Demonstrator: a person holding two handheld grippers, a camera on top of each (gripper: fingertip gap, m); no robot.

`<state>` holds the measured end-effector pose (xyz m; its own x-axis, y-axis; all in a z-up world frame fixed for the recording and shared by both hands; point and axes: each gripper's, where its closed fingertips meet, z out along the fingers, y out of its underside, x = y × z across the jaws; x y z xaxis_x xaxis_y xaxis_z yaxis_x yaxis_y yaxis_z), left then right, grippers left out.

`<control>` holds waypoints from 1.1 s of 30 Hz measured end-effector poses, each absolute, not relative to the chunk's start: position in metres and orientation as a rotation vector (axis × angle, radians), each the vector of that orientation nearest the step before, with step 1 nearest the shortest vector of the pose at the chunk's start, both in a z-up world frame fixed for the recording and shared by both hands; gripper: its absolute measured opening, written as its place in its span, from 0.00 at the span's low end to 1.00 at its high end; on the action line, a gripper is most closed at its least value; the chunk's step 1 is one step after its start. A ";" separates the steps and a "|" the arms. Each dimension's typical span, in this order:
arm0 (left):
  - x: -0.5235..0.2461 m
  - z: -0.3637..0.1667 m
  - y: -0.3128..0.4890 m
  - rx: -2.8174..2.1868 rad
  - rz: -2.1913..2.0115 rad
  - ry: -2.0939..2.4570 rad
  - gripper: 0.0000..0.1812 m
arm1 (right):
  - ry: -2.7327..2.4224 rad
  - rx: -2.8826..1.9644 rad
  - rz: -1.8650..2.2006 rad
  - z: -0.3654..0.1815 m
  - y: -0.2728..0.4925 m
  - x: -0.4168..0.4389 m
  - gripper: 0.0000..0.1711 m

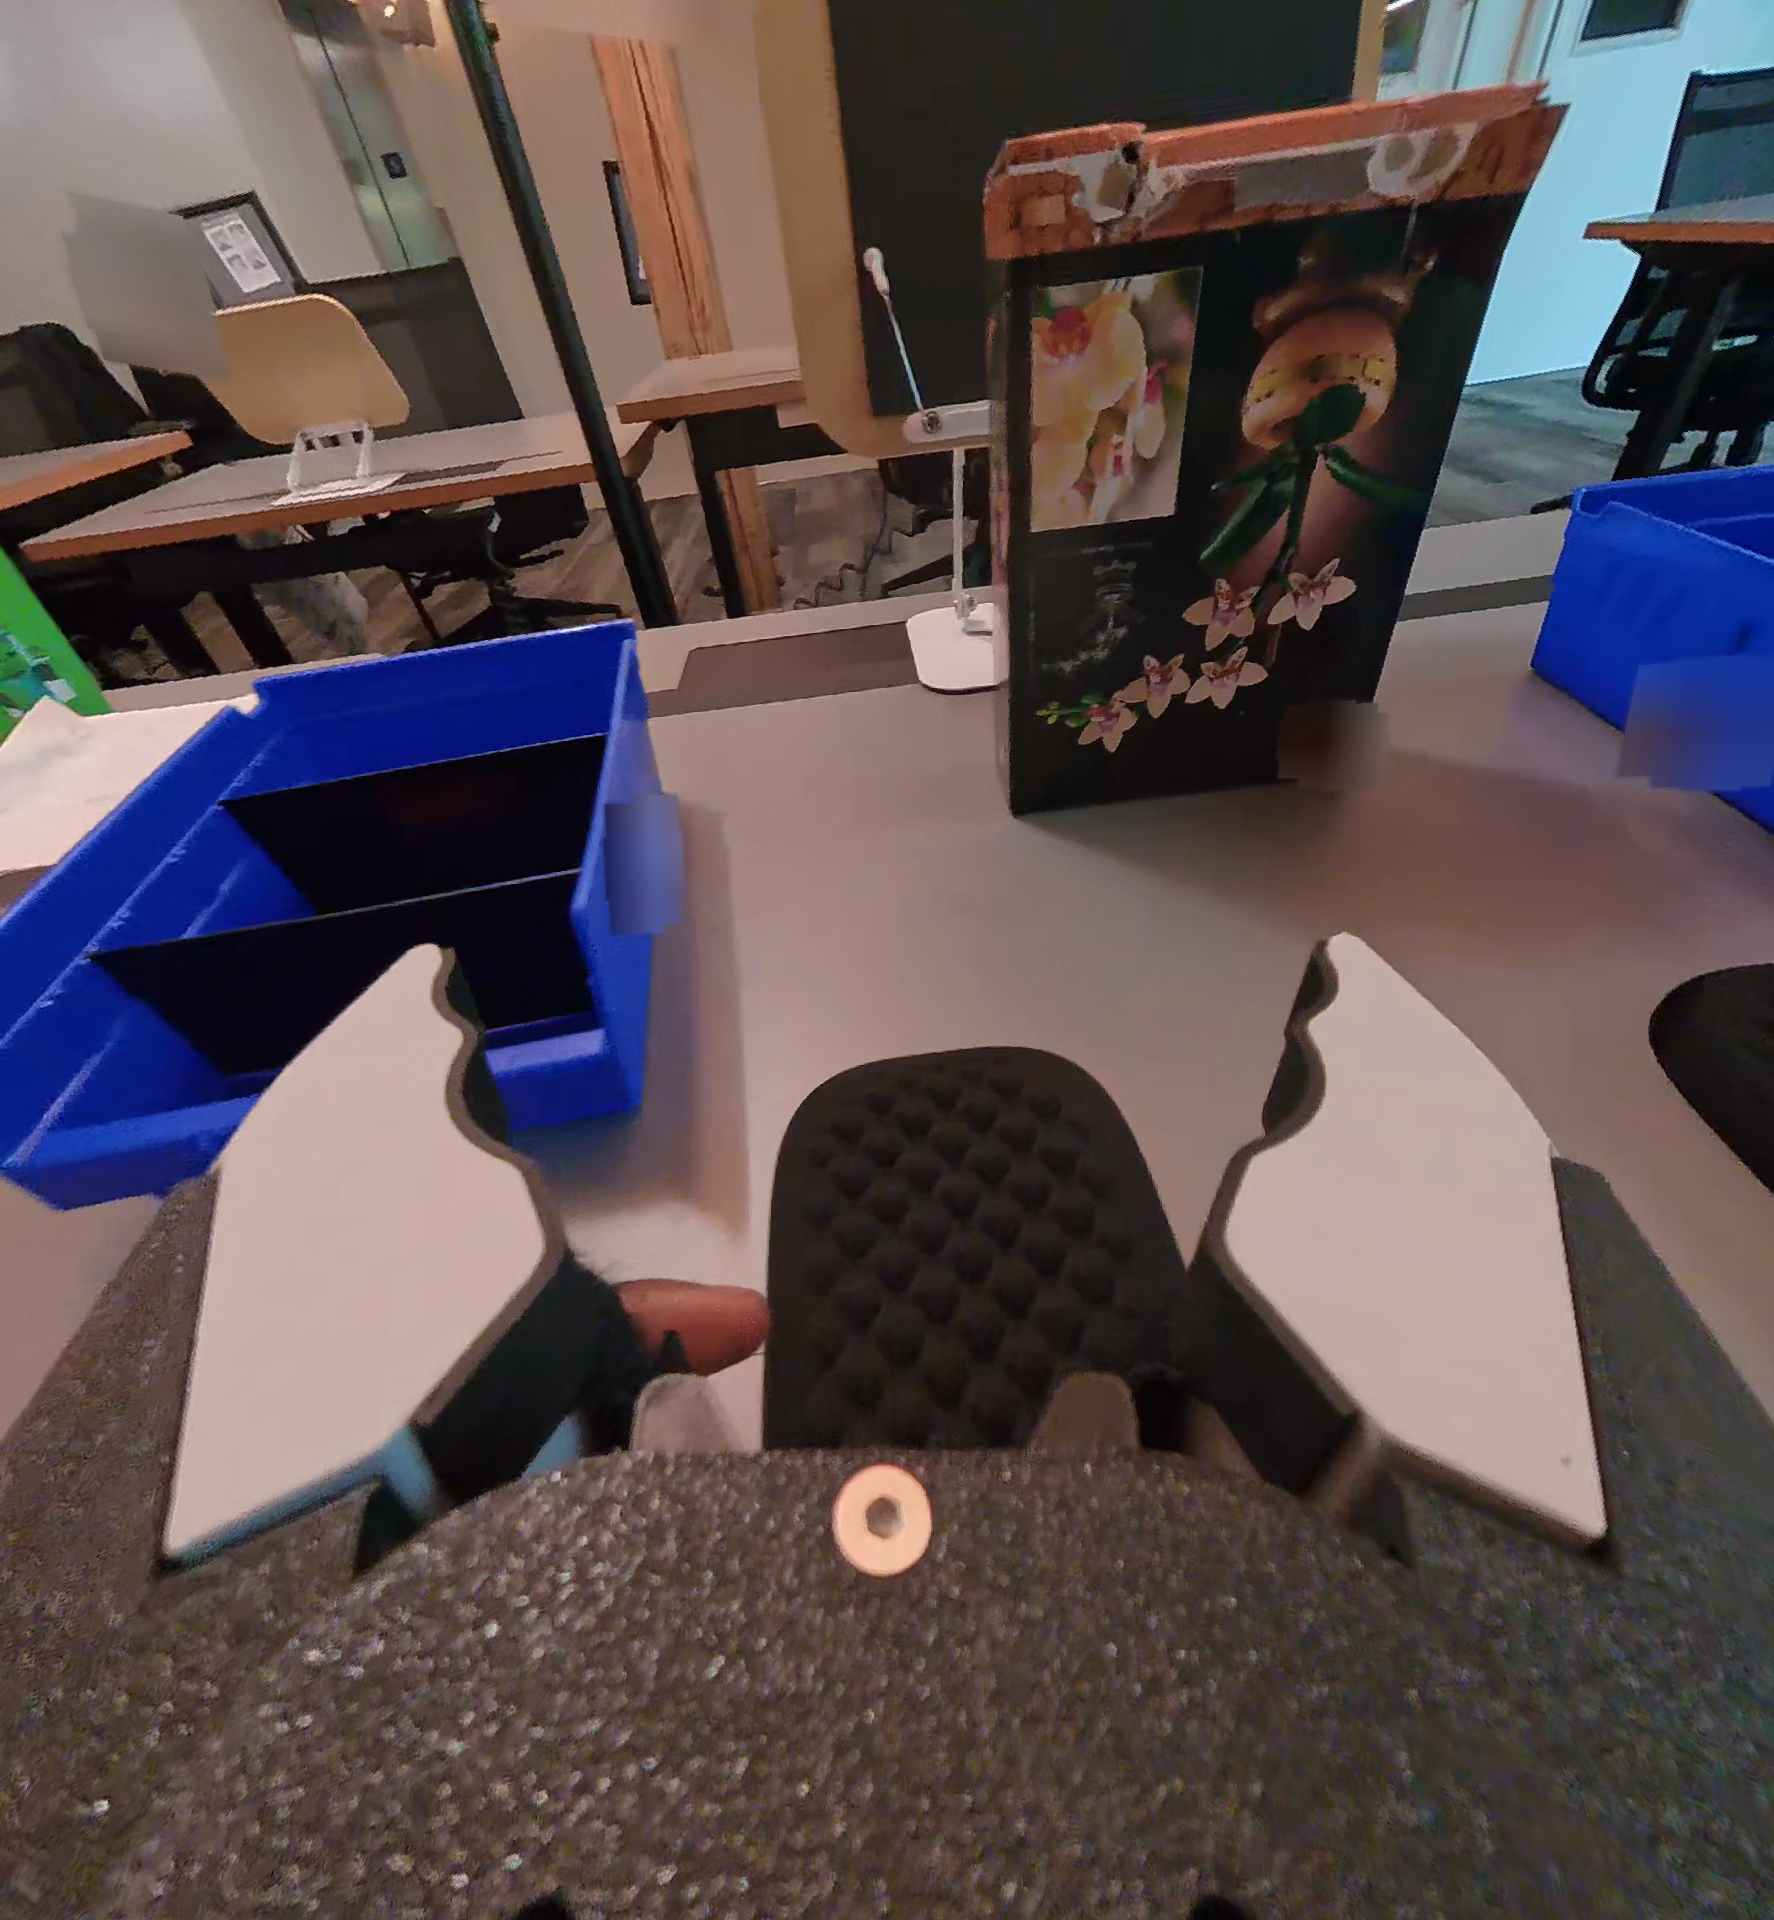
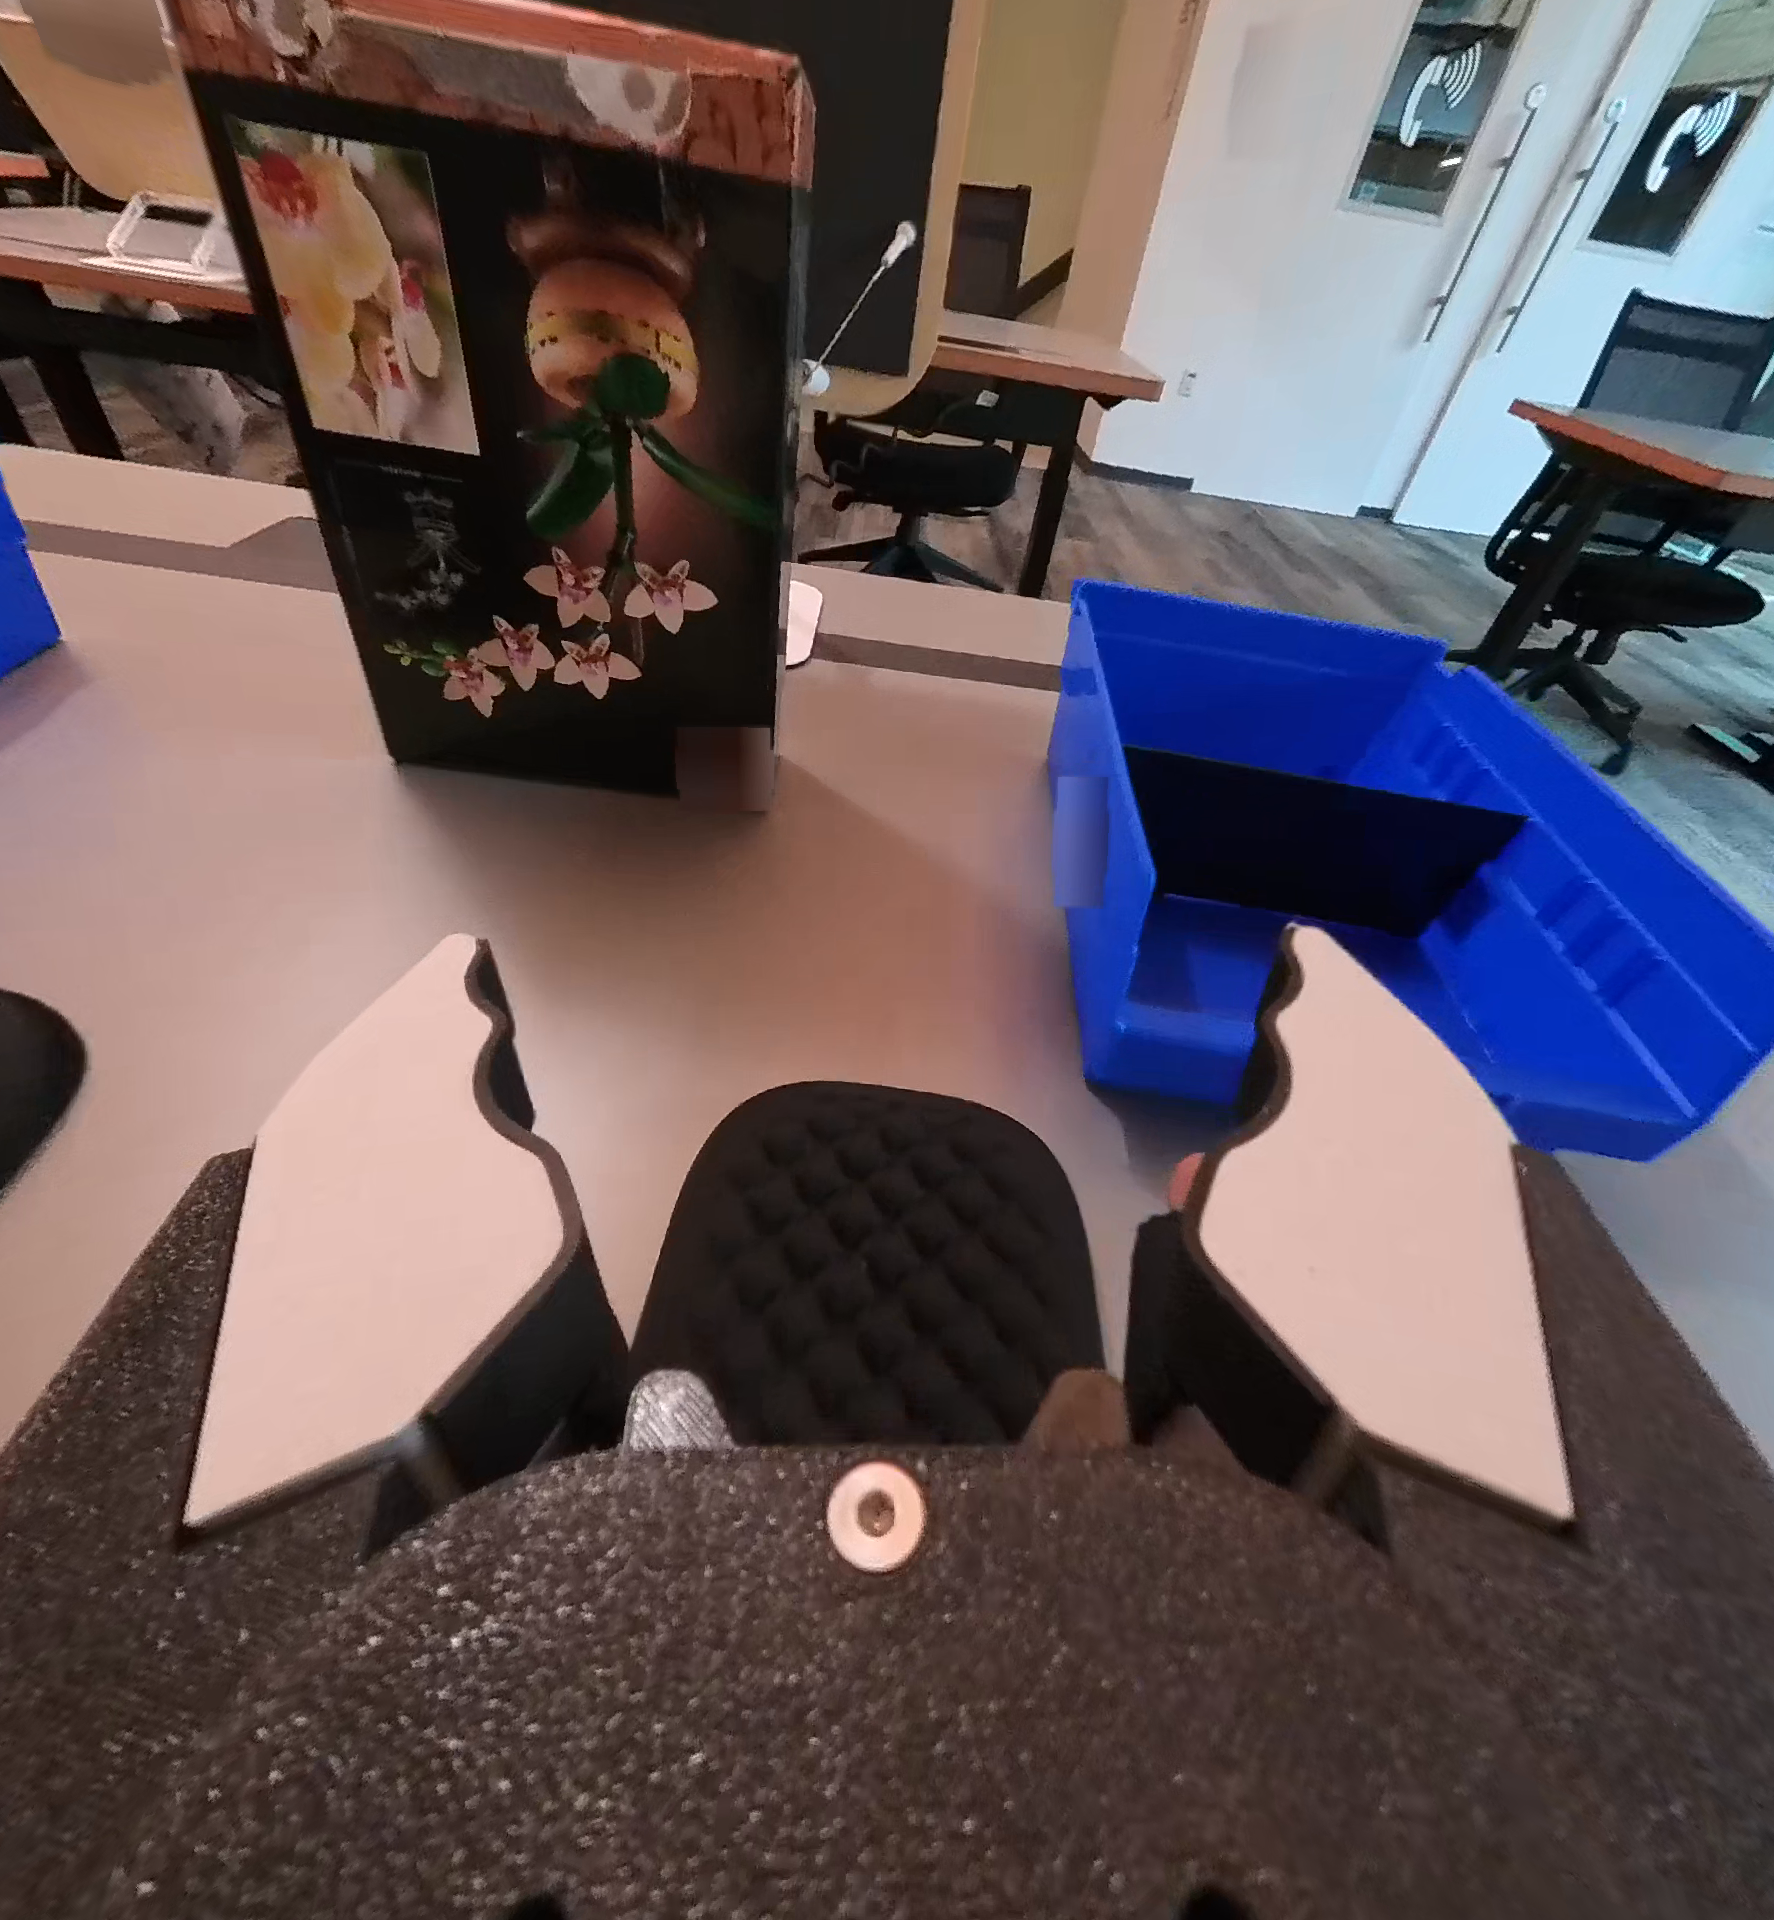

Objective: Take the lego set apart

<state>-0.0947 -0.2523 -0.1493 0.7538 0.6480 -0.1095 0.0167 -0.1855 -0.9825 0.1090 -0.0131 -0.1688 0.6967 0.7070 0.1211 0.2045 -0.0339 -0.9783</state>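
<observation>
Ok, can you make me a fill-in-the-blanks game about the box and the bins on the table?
1. The tall box with flower pictures stands ____ on the grey table.
2. Both plastic bins are coloured ____.
3. The dividers inside the bins are ____.
4. The left gripper and the right gripper both have their fingers ____, holding nothing.

Missing words: upright; blue; black; open

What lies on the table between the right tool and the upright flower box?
Nothing: in the right wrist view, the grey table is bare from the open right tool to the flower box. The blue bin sits off to the right.
</observation>
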 end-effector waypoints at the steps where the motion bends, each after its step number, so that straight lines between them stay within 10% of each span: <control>1: -0.097 -0.149 -0.259 -1.676 0.617 -0.545 0.78 | -0.757 -1.591 0.479 -0.167 -0.014 0.113 0.77; 33: -0.276 -0.142 -0.264 -2.069 0.448 -0.767 0.76 | -0.821 -2.007 0.241 -0.149 0.181 0.153 0.72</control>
<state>-0.2763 -0.2638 -0.1424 0.7464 0.6647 -0.0326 0.3557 -0.4399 -0.8246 0.1533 0.1810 -0.1490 0.7580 0.6351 0.1486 0.4544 -0.3508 -0.8188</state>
